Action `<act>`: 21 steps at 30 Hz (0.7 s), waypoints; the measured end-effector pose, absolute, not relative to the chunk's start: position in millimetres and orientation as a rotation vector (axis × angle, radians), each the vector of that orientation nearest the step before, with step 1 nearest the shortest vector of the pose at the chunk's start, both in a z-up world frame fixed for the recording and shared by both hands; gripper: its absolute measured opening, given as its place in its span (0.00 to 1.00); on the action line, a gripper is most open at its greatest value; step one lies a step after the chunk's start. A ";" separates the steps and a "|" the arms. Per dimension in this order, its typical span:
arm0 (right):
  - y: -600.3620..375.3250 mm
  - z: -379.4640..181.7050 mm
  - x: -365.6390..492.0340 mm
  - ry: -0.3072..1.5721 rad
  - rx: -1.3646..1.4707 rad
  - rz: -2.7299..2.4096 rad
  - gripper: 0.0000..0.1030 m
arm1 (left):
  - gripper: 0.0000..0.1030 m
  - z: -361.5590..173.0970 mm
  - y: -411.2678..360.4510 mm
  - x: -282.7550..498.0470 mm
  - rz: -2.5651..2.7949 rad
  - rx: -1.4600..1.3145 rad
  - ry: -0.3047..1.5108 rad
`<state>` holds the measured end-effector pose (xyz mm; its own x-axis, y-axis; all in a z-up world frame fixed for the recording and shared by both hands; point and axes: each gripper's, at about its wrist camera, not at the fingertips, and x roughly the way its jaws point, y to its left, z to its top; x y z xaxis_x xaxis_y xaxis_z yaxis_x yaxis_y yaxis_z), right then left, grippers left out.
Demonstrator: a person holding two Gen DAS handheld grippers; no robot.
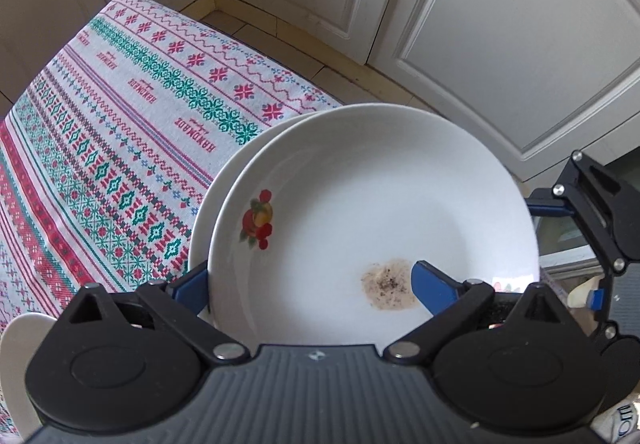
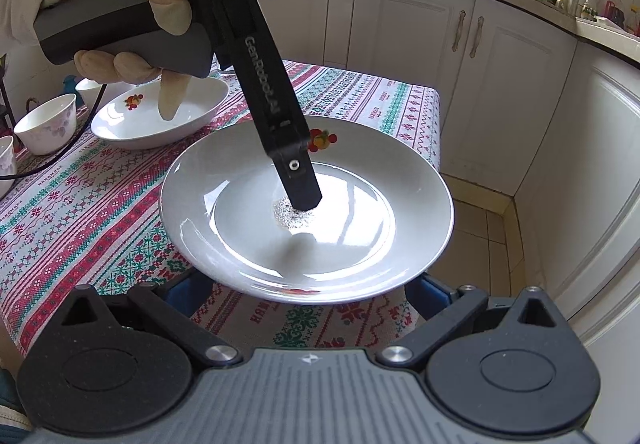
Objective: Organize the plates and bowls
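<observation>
Table (image 2: 80,212) with a bright patterned cloth fills the left of the right wrist view. A big white plate (image 2: 306,212) sits on another plate (image 1: 208,184) near the lower middle, close to the table's right edge. In its middle is a brown crumbly stain (image 2: 294,218).

The left gripper (image 1: 308,282) points down at it with its fingers wide apart, one each side of the rim, not pinching. The right gripper (image 2: 308,296) waits low in front, fingers apart too, holding nothing.

The top plate could slide off toward the floor if a finger bumps it, since it sits off-centre on the one below.

At the upper left, a shallow bowl (image 2: 160,116) and a small cup (image 2: 46,124) look empty.
</observation>
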<state>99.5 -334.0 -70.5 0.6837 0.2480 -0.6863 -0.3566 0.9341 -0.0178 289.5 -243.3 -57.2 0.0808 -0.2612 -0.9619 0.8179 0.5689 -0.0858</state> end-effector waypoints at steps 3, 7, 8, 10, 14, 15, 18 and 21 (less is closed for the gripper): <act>-334.7 -69.0 98.2 0.743 -0.153 0.334 1.00 | 0.99 -62.6 -244.4 287.7 -0.884 0.577 1.235; -334.5 -66.2 94.7 0.739 -0.163 0.330 1.00 | 0.99 -65.4 -242.8 289.8 -0.889 0.564 1.250; -334.5 -65.5 94.6 0.739 -0.163 0.331 1.00 | 0.99 -65.6 -241.7 290.8 -0.890 0.557 1.253; -334.1 -64.7 93.8 0.737 -0.167 0.329 1.00 | 0.99 -65.9 -237.8 294.2 -0.893 0.523 1.267; -333.5 -62.7 91.2 0.730 -0.170 0.324 1.00 | 0.99 -67.3 -232.4 307.7 -0.915 0.432 1.331; -333.6 -62.5 90.7 0.729 -0.170 0.323 1.00 | 0.99 -67.0 -232.5 308.8 -0.913 0.420 1.337; -332.8 -59.5 88.6 0.724 -0.168 0.321 1.00 | 0.99 -66.4 -235.5 305.2 -0.915 0.447 1.328; -333.5 -57.0 86.1 0.720 -0.169 0.323 1.00 | 0.99 -65.4 -236.6 303.5 -0.916 0.462 1.328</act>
<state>86.1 -333.5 -57.0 0.7050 0.2310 -0.6705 -0.3464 0.9372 -0.0415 303.5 -236.6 -65.4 -0.0230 -0.3015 -0.9532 0.7842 0.5859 -0.2043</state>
